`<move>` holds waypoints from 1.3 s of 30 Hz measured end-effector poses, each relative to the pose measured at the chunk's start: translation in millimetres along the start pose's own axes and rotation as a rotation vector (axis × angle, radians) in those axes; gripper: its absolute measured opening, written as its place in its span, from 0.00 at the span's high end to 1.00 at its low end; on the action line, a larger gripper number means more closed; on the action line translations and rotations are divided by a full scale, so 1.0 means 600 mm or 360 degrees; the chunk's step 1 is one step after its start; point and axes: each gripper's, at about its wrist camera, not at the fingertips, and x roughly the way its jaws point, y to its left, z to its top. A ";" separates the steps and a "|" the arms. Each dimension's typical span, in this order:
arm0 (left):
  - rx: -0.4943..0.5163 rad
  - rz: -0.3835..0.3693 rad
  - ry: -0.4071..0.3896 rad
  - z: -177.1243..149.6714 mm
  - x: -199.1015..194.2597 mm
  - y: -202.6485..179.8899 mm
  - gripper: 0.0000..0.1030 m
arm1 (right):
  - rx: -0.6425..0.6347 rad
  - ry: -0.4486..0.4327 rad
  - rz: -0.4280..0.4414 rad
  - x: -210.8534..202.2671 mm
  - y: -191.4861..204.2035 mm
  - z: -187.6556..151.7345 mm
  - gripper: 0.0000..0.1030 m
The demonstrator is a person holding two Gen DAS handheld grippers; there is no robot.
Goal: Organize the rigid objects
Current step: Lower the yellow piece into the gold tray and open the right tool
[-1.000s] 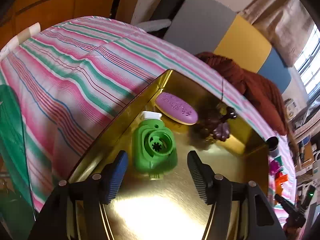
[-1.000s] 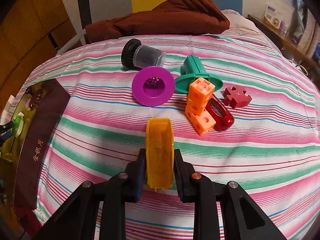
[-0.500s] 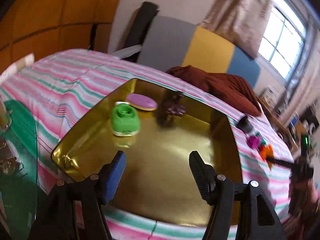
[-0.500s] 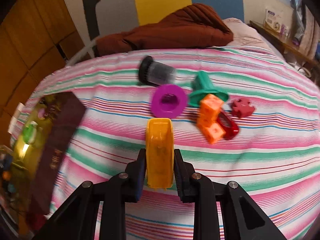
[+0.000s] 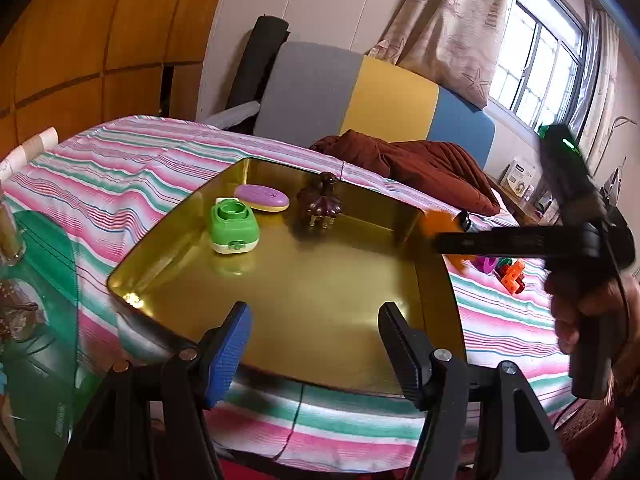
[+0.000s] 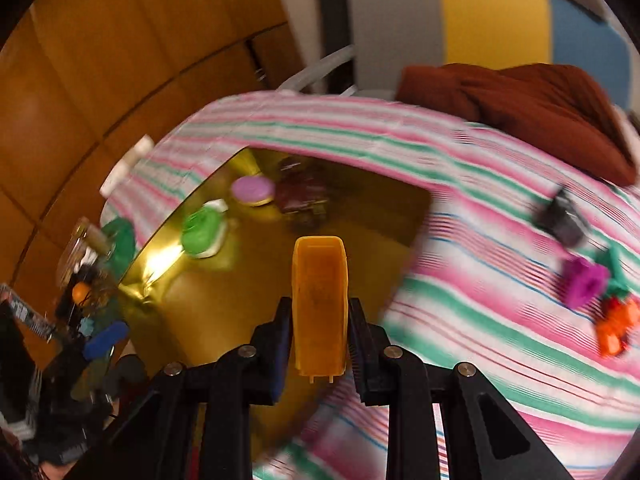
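Orange scoop (image 6: 319, 307) pinched in right tool (image 6: 318, 326) above gold tray (image 6: 224, 312) | left tool (image 5: 314, 340) spread, holding nothing

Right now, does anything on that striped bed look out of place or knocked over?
Nothing looks damaged or spilled. Several toys lie loose on the striped cover, outside the gold tray. The right gripper holds an orange piece over the tray.

right gripper (image 6: 320, 316): fingers clamped on orange plastic piece (image 6: 319, 300), held over gold tray (image 6: 208, 320) | tray contents: green toy (image 6: 201, 232), purple oval (image 6: 253, 189), dark brown figure (image 6: 300, 192) | striped cloth (image 6: 480, 320), right: blurred magenta ring (image 6: 585, 283), orange blocks (image 6: 614, 328)
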 end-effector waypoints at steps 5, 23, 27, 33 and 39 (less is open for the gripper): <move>0.0002 0.0019 -0.0007 -0.006 -0.014 0.012 0.35 | 0.0011 0.0161 0.0037 0.078 0.054 0.024 0.75; -0.0046 0.0066 -0.0005 -0.021 -0.039 0.049 0.35 | 0.0083 0.0243 -0.0068 0.218 0.104 0.089 0.74; -0.0041 0.0076 0.0003 -0.023 -0.039 0.050 0.35 | 0.0159 0.0200 0.0009 0.222 0.098 0.098 0.72; -0.0043 0.0078 0.0000 -0.024 -0.038 0.047 0.35 | 0.0233 0.0109 0.0052 0.171 0.081 0.089 0.57; 0.0002 0.0077 0.0019 -0.028 -0.032 0.031 0.35 | 0.0138 0.0032 0.0029 0.114 0.082 0.068 0.51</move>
